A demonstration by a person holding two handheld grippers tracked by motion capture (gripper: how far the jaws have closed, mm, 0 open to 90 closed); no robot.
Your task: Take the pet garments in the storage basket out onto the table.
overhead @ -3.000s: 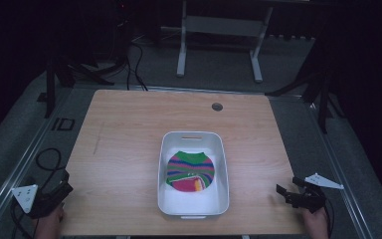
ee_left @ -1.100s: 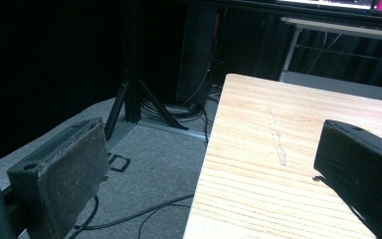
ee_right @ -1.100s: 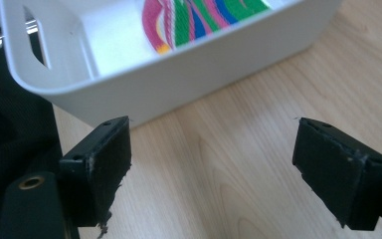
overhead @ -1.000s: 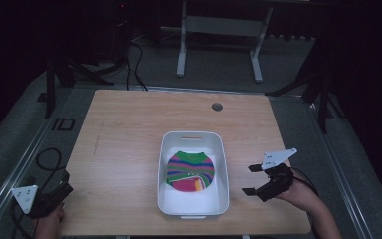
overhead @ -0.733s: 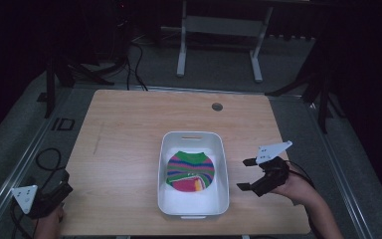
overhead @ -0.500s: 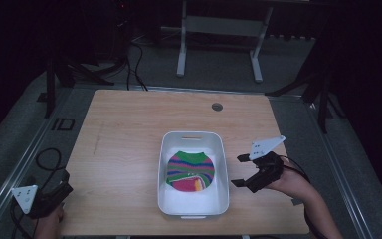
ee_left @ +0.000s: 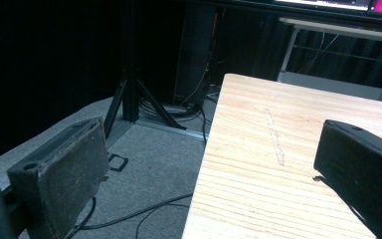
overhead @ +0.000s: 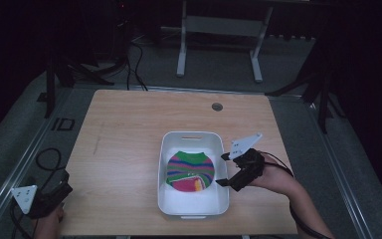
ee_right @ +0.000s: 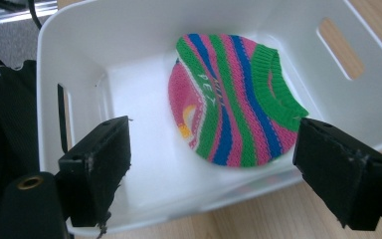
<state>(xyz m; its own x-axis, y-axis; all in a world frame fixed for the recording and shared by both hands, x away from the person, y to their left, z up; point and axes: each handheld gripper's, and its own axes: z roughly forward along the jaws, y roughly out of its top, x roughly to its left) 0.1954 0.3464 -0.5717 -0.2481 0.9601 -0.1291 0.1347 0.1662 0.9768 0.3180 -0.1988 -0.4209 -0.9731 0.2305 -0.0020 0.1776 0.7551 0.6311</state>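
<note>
The wooden table [overhead: 129, 144] carries a white plastic bin [overhead: 193, 204] near its front right, and inside the bin lies a folded knitted garment [overhead: 190, 170] striped in green, pink, blue and purple, with a green ribbed collar; it looks like a small pet sweater. It rests on the bin's floor, towards the far half in the high view.

The main change over the last three seconds is in the right gripper [overhead: 224, 170]. It sat at the table's right front edge, well away from the bin, and has since travelled left to the bin's right wall, its tips now at the rim. Its jaws stand wide apart and hold nothing; in the right gripper view they frame the sweater [ee_right: 234, 97] over the near wall of the bin [ee_right: 74, 55]. This reads as a reach to pick the sweater out, with the descent into the bin and the closing of the jaws yet to come.

The left gripper [overhead: 54, 193] has not moved from the front left corner of the table, and the bin and sweater lie as they did. In the left gripper view its jaws are likewise spread and empty, one over the table edge [ee_left: 238, 164], the other over grey floor.

Small white letters woven into the sweater appear to spell "PET" [ee_right: 210, 85]. No other writing is legible.
</note>
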